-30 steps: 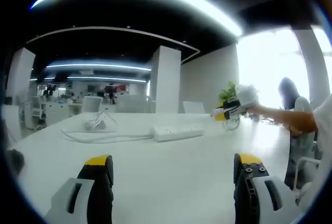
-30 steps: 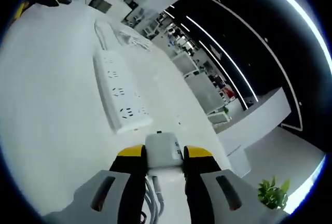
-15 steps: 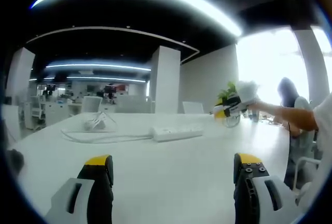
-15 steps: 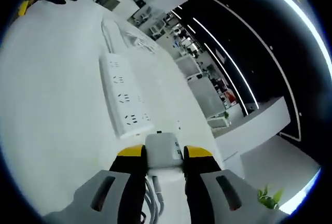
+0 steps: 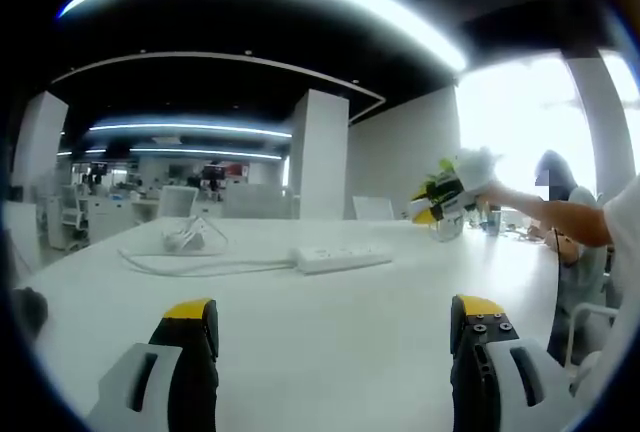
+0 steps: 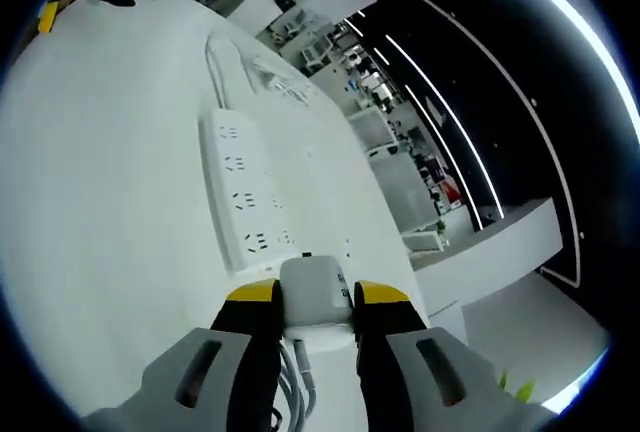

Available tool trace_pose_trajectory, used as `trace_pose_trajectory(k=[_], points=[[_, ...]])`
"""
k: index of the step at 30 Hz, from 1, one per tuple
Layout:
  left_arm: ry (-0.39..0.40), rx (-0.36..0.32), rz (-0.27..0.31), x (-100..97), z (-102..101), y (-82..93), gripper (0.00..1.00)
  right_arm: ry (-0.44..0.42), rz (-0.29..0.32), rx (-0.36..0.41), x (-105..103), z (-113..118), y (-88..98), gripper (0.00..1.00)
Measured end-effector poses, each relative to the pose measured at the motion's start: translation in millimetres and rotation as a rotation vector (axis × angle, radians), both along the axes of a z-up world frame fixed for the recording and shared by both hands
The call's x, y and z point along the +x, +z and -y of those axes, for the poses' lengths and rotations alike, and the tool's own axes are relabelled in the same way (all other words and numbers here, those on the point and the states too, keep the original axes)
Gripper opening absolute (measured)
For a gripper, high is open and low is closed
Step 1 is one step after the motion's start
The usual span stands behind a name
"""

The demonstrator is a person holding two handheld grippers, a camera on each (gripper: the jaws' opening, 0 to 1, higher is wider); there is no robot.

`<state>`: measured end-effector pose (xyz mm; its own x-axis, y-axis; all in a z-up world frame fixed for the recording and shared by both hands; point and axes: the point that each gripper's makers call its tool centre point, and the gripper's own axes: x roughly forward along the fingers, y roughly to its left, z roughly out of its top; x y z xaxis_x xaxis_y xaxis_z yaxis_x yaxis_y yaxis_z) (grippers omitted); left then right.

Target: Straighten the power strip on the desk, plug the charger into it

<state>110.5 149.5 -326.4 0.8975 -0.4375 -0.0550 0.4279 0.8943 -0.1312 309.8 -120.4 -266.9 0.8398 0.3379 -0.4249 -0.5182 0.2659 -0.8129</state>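
A broad white table (image 5: 330, 322) spreads across an open office. On it, in the left gripper view, the white power strip (image 5: 343, 257) lies flat near the middle, with its white cord (image 5: 190, 265) trailing away toward a loose coil (image 5: 188, 239) at the far side. In the right gripper view the power strip (image 6: 243, 202) runs lengthwise away from the camera, sockets facing up, its near end just ahead of the jaws.

The left hand-held gripper (image 5: 335, 337) hangs low over the bare table with its yellow-tipped jaws spread wide and nothing between them. The right hand-held gripper (image 6: 305, 297) is clenched on the white charger (image 6: 313, 294), whose cable (image 6: 296, 377) drops back between the jaws. In the left gripper view, the right hand-held gripper (image 5: 440, 202) is raised above the table beyond the strip's right end, carried by a person's arm (image 5: 555, 222).
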Motion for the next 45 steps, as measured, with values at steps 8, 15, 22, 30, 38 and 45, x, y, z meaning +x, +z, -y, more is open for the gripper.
trace_pose_trajectory(k=[8,15,22,30,38,45], points=[[0.004,-0.001,0.001,-0.6,-2,0.2,0.99,0.007,-0.019,-0.024,-1,-6,4.9,0.26],[0.003,0.001,-0.001,-1.2,-1,-0.7,0.99,0.018,-0.035,-0.053,1,-9,5.7,0.26],[0.005,0.005,-0.005,-1.0,-1,-2.4,0.99,0.023,-0.055,-0.077,1,-14,8.3,0.26],[0.004,0.002,-0.006,0.0,1,-3.4,0.99,0.018,-0.08,-0.101,6,-15,5.3,0.26],[0.0,0.007,-0.012,0.6,3,-6.0,0.99,0.026,-0.112,-0.127,9,-22,1.3,0.26],[0.009,0.006,-0.01,-0.6,-1,-4.3,0.99,0.031,-0.135,-0.159,15,-27,-3.9,0.26]])
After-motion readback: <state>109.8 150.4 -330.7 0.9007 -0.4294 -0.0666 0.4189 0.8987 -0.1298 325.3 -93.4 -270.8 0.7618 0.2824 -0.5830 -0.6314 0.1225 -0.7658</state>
